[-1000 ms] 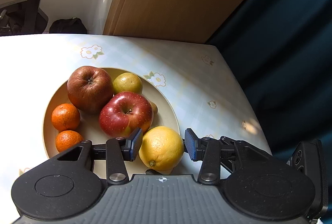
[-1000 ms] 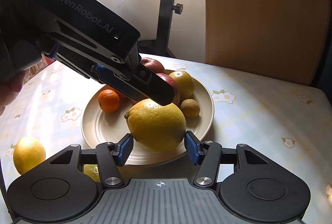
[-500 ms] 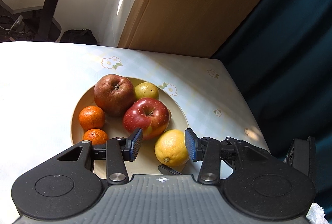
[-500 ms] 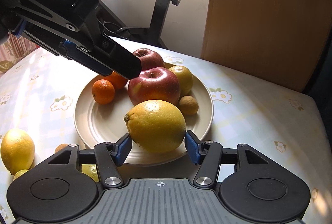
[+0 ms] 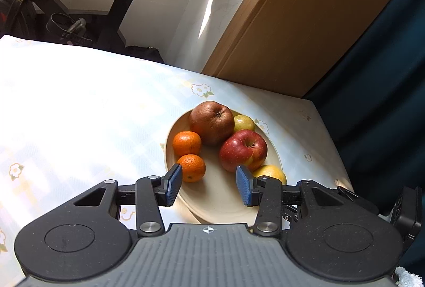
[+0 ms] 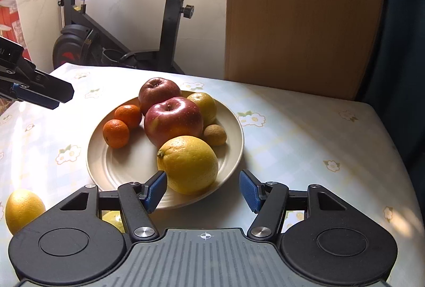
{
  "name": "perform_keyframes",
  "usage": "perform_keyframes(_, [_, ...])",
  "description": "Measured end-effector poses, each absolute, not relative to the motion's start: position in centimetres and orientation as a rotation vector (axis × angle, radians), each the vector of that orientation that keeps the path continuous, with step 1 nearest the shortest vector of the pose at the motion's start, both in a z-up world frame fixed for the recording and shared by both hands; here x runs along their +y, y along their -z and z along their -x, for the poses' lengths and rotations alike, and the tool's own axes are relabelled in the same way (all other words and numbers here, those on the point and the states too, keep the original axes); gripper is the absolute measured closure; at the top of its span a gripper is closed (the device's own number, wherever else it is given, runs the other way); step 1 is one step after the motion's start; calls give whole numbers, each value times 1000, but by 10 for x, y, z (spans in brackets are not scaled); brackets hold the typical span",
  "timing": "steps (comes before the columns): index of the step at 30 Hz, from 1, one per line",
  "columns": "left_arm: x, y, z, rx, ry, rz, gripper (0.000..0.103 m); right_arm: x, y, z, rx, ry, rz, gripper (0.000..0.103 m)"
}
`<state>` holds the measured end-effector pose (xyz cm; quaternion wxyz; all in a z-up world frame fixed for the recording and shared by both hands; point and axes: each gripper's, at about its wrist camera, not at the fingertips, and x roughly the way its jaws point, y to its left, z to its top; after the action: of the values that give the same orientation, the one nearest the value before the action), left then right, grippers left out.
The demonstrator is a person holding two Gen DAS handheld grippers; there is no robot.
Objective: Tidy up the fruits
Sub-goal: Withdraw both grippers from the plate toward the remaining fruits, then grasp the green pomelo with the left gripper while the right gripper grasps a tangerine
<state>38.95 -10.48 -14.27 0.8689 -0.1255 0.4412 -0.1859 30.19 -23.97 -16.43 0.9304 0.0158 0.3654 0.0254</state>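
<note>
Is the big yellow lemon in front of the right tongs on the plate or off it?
On the plate: the lemon rests inside its near rim.

bright sunlight, blown-out glare on the tablecloth (image 5: 66,106), soft shadows, sharp focus, fisheye-bent edges

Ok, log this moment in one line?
right gripper: opening, lemon released on plate | left gripper: open, empty | another lemon: on table

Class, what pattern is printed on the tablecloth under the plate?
Small white flowers with green leaves on a pale checked tablecloth, clearest in the right wrist view.
</note>
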Motion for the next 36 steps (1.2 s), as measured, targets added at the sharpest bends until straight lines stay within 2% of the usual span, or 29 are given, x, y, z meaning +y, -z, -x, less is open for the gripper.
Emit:
perform_keyframes(10, [-80, 147, -356, 874, 305, 271, 56, -255, 165, -246, 647, -7, -227, 47])
perform_keyframes(18, [-77, 151, -328, 812, 235, 192, 55, -247, 172, -215, 649, -35, -214, 48])
perform_keyframes(23, [-75, 157, -314, 832, 242, 212, 55, -221, 182, -195, 695, -93, -88, 56])
perform_keyframes(33, [-84, 168, -289, 850, 255, 174, 55, -197, 195, -182, 709, -141, -7, 59])
perform_keyframes(35, [-85, 169, -285, 844, 253, 166, 55, -199, 196, -183, 711, -137, -12, 62])
perform_keyframes(36, [-86, 169, -283, 841, 254, 161, 55, -202, 197, -184, 716, -144, -14, 66])
